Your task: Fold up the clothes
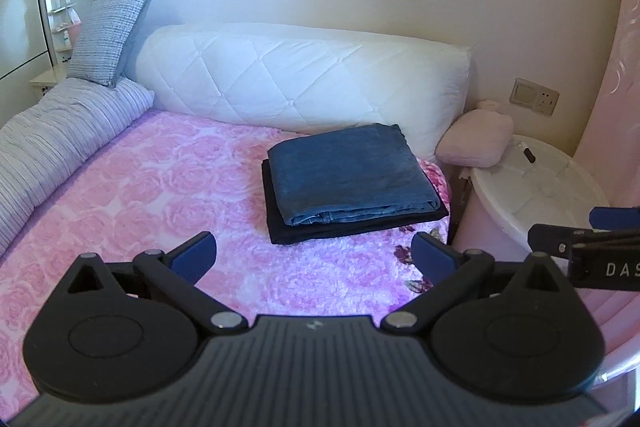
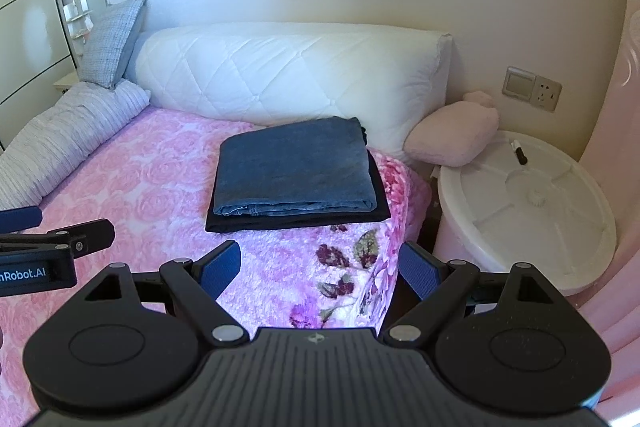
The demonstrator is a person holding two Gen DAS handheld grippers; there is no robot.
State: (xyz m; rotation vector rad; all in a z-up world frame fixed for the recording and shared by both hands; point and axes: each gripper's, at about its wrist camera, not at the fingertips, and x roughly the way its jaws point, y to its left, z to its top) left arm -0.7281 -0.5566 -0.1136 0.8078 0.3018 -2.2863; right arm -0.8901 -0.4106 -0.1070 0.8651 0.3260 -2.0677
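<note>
Folded blue jeans [image 1: 348, 173] lie on top of a folded dark garment [image 1: 360, 227] near the right side of the bed, by the white headboard cushion. The same stack shows in the right wrist view: blue jeans [image 2: 294, 171] on the dark garment [image 2: 300, 221]. My left gripper [image 1: 314, 255] is open and empty, held back above the pink blanket, short of the stack. My right gripper [image 2: 320, 263] is open and empty above the blanket's front right corner, also short of the stack. Each gripper shows at the edge of the other's view.
A pink rose-patterned blanket [image 1: 160, 187] covers the bed. A white quilted cushion [image 1: 304, 75] stands at the head. A striped rolled quilt [image 1: 60, 139] and grey pillow [image 1: 110, 35] lie left. A white round tub [image 2: 528, 203] with a marker [image 2: 519, 153] and a pink cushion [image 2: 456, 135] stand right.
</note>
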